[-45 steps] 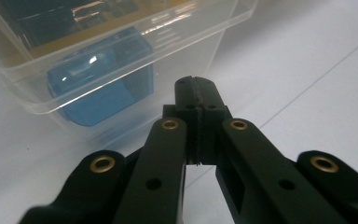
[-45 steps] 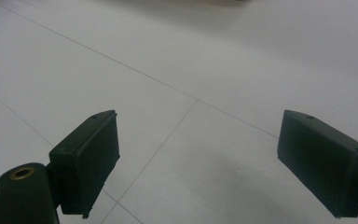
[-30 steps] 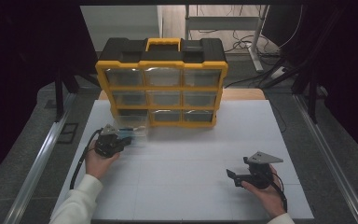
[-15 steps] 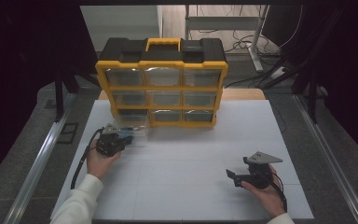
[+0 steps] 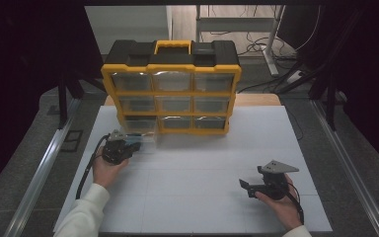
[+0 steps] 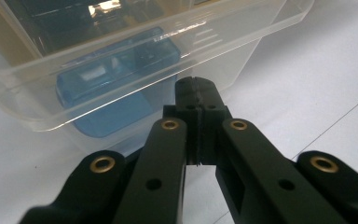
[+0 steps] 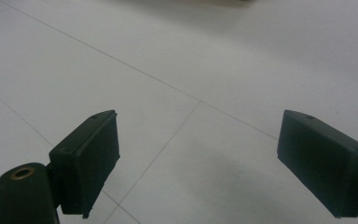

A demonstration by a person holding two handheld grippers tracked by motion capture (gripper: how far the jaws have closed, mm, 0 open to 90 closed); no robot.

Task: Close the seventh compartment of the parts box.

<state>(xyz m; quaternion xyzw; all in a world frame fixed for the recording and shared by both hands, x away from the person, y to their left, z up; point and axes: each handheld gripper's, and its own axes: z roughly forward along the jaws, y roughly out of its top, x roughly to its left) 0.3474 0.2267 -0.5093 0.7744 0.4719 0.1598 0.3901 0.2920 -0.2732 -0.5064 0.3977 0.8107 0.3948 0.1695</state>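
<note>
A clear plastic drawer [image 6: 242, 42] stands on the white table top [image 5: 197, 163], pulled out in front of the bottom left slot of a yellow and black drawer cabinet [image 5: 171, 94]. A blue object [image 6: 107, 93] lies inside the drawer. My left gripper [image 6: 196, 84] is shut, its tips right at the drawer's front wall just under the rim; I see nothing between the jaws. In the high view the left gripper [image 5: 134, 144] is at the drawer [image 5: 148, 138]. My right gripper [image 5: 246, 188] rests at the front right, open and empty, its pads [image 7: 91, 158] wide apart over bare table.
The cabinet holds several more clear drawers in rows and has a yellow handle [image 5: 172, 47] on top. Metal rails [image 5: 44, 163] run along both sides of the table. Cables [image 5: 256, 44] lie on the floor behind.
</note>
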